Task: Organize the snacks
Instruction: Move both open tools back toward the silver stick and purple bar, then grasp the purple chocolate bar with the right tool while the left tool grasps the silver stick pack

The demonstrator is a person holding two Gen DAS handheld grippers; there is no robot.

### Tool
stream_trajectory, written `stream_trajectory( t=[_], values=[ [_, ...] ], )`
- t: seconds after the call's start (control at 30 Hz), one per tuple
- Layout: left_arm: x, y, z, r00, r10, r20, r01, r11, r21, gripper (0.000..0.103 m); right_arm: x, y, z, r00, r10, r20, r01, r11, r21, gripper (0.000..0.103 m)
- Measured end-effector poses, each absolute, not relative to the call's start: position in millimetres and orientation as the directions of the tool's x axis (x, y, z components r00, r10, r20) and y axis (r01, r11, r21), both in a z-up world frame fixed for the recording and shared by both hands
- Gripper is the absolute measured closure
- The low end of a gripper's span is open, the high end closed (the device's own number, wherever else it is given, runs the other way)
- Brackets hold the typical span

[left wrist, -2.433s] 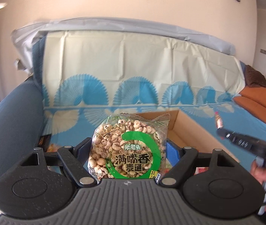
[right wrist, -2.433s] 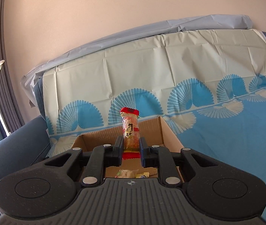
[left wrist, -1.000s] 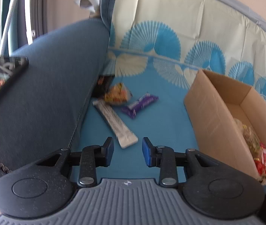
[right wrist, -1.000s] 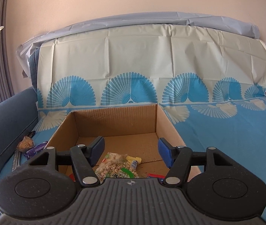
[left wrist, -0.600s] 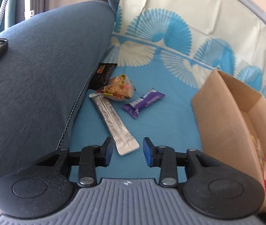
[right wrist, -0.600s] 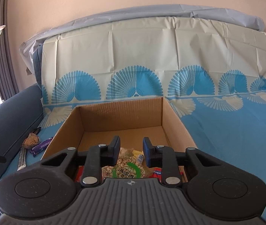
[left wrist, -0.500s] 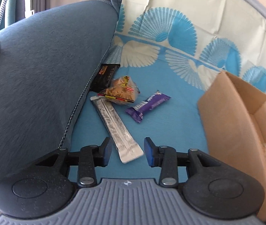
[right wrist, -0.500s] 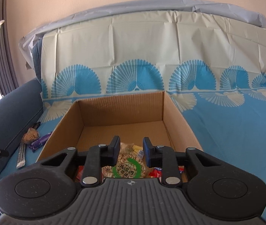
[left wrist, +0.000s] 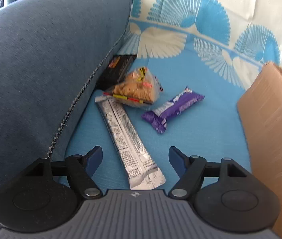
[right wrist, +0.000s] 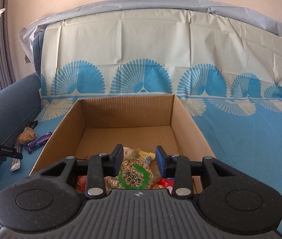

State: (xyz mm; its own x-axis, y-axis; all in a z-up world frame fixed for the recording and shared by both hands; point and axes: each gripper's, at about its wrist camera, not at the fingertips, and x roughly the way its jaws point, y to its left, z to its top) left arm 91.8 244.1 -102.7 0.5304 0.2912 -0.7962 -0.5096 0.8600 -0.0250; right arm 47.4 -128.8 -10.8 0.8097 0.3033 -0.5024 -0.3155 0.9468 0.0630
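The left gripper [left wrist: 135,155] hangs low over the sofa seat [left wrist: 200,123] with its jaws wide apart and nothing in them. Between them lies the near end of a long silver packet [left wrist: 128,139]. Past it sit a purple bar [left wrist: 172,108], a clear bag of brown snacks [left wrist: 135,88] and a black packet [left wrist: 117,69] against the sofa's blue arm [left wrist: 41,59]. The right gripper [right wrist: 139,160] hovers over the near end of the cardboard box [right wrist: 127,111], its jaws apart and empty. In the box lie a green-ring bag of puffs [right wrist: 135,176] and red wrappers [right wrist: 165,182].
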Motion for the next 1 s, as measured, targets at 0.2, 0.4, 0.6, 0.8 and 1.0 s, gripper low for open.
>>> stream_trajectory(
  t=[0.2, 0.4, 0.6, 0.8, 1.0],
  values=[
    [91.0, 247.3, -106.4, 0.482, 0.287, -0.828, -0.506, 0.862, 0.004, 0.064, 53.8, -119.0, -14.0, 0.802, 0.282, -0.526, -0.315, 0.949, 0.03, 0.066],
    [66.7, 262.9, -84.8, 0.389, 0.174, -0.904, -0.527, 0.847, -0.064, 0.069, 55.3, -113.4, -14.1, 0.8, 0.291, -0.524, -0.321, 0.946, 0.035, 0.067],
    [34.3, 270.7, -79.1, 0.323, 0.086, -0.942, -0.496, 0.864, -0.091, 0.067, 52.8, -80.9, -7.6, 0.75, 0.389, -0.535, -0.368, 0.917, 0.15, 0.096],
    [34.9, 268.3, -87.4, 0.305, 0.081, -0.949, -0.485, 0.87, -0.082, 0.062, 55.9, 31.0, 12.4, 0.61, 0.573, -0.547, -0.497, 0.815, 0.299, 0.073],
    [40.2, 270.8, -96.6, 0.272, 0.065, -0.96, -0.475, 0.877, -0.076, 0.064, 87.6, 136.2, -1.3, 0.489, 0.613, -0.621, -0.524, 0.776, 0.353, 0.052]
  ],
)
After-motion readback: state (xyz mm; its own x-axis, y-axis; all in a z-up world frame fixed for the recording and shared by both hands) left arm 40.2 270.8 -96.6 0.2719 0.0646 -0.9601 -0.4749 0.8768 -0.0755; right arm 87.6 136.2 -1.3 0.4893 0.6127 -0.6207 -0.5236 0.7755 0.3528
